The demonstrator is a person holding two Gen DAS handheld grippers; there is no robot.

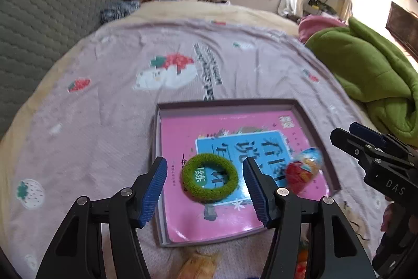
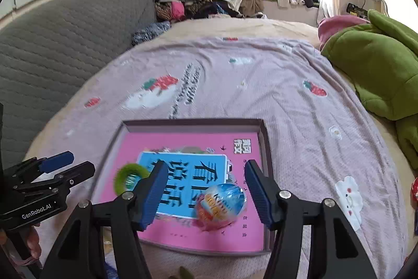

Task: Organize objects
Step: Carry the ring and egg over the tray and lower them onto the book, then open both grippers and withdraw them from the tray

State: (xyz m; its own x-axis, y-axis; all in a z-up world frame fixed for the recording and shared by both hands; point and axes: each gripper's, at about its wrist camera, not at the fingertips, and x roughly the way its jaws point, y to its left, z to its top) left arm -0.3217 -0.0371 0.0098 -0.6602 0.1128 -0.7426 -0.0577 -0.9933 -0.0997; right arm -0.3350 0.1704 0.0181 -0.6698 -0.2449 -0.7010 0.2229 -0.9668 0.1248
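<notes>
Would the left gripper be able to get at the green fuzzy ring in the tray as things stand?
Probably yes: the left gripper hangs open just above the green fuzzy ring, which lies exposed on the pink book, clear of the toy egg.

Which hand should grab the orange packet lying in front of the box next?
Probably left. The orange packet lies just below the open left gripper, in front of the box. The right wrist view barely shows it.
</notes>
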